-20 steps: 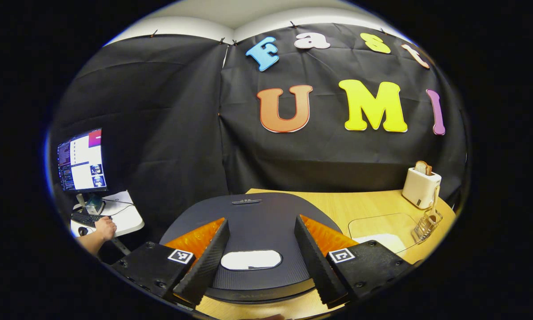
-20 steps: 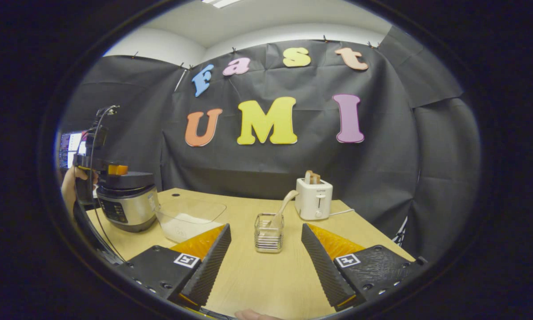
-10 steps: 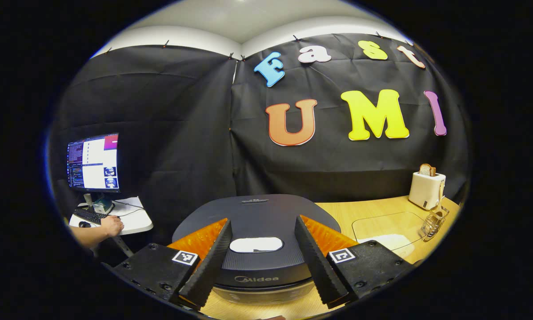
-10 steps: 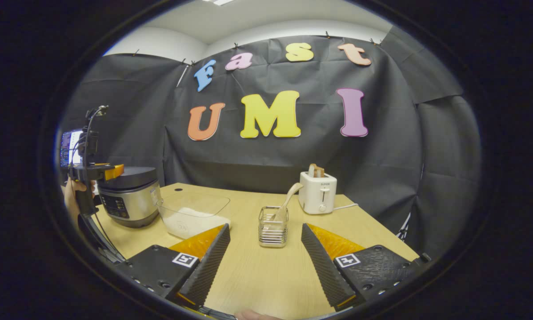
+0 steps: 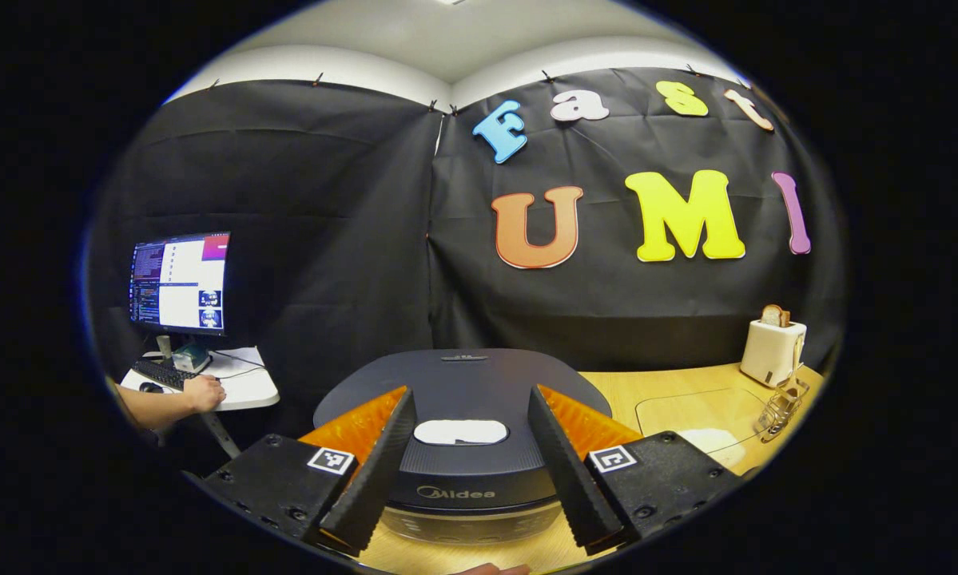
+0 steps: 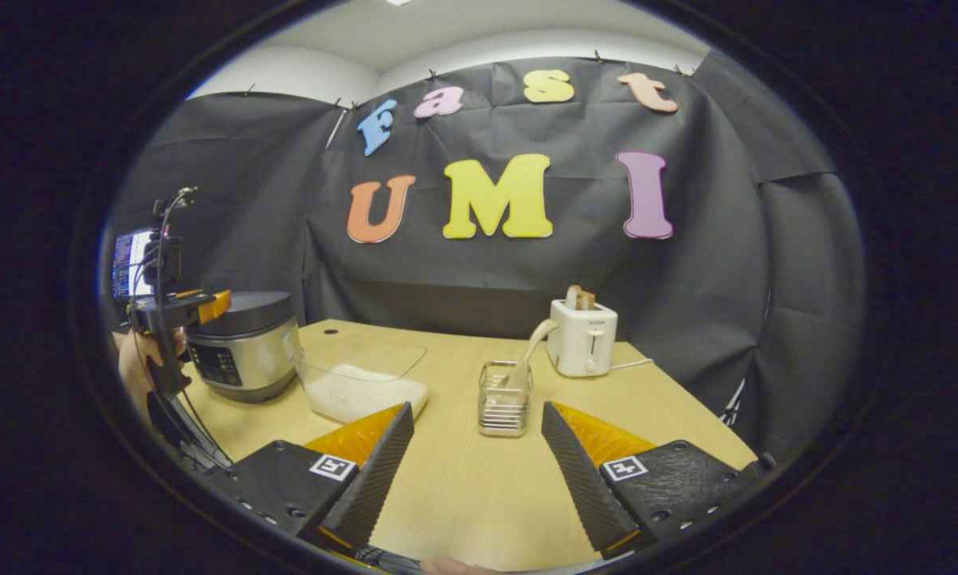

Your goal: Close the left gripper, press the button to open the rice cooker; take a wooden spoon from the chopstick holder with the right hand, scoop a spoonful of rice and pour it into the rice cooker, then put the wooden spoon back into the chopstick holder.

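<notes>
We hold the left tool just in front of the rice cooker, its fingers spread wide and gripping nothing. The cooker's lid is down, so the first step is not yet done. The pale button sits on the near part of the lid, straight ahead of the tool and between the lines of the two fingers, a little beyond the tips. That is the relation the coming move turns on, as we judge it: with the fingers this far apart they would pass on either side of the button, so we must bring them together first and then push forward and down along the same line.

The right tool hangs over the near edge of the table, also spread and empty. The chopstick holder stands ahead of it on the table, with the wooden spoon leaning up and to the right out of it. The clear box of rice lies to the left of the holder, just right of the cooker. In the right gripper view we see the left tool by the cooker's left side. A toaster stands farther back.
</notes>
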Available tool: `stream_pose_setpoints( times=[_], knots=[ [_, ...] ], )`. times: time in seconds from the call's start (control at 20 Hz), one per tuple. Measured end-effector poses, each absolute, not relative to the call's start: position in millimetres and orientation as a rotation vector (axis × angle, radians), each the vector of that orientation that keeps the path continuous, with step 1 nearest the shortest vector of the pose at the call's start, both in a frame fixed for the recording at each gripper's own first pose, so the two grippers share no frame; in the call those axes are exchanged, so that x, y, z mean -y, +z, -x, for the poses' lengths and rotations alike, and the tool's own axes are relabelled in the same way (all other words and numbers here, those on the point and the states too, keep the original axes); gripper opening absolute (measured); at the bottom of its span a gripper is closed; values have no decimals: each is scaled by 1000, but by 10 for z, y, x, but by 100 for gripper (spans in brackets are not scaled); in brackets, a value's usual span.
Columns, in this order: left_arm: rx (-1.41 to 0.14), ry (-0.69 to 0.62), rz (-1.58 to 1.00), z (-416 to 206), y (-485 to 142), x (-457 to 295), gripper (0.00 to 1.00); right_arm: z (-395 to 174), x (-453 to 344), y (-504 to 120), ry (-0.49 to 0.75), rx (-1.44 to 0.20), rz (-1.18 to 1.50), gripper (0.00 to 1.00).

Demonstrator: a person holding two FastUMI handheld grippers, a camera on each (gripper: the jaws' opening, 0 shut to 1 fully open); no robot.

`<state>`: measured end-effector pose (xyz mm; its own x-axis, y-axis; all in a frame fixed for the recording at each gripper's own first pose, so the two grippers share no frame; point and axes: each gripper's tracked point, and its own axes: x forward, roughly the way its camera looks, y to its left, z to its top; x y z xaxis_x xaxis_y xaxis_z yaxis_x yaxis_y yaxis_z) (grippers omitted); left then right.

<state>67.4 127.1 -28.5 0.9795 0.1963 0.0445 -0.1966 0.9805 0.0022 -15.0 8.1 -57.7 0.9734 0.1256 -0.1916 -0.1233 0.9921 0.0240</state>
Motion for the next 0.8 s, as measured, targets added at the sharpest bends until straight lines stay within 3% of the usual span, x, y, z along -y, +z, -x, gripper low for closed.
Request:
stream_pose_setpoints(
  times=[0.25,0.3,0.35,0.55,0.65,0.8],
  knots=[
    [122,205,-28,-655,-215,-1284,90,206,-235,-440,144,-184,-14,96],
    [108,214,-33,-648,-237,-1290,84,215,-242,-418,143,-177,-5,96],
    [93,217,-35,-635,-254,-1283,89,216,-239,-382,139,-169,5,96],
    [54,150,-12,-545,-187,-1070,89,195,-253,-255,139,-137,13,96],
    [60,138,8,-440,-83,-994,100,184,-245,-202,137,-128,11,96],
    [52,110,36,-278,62,-780,100,179,-208,-73,143,-102,-7,96]
  ],
)
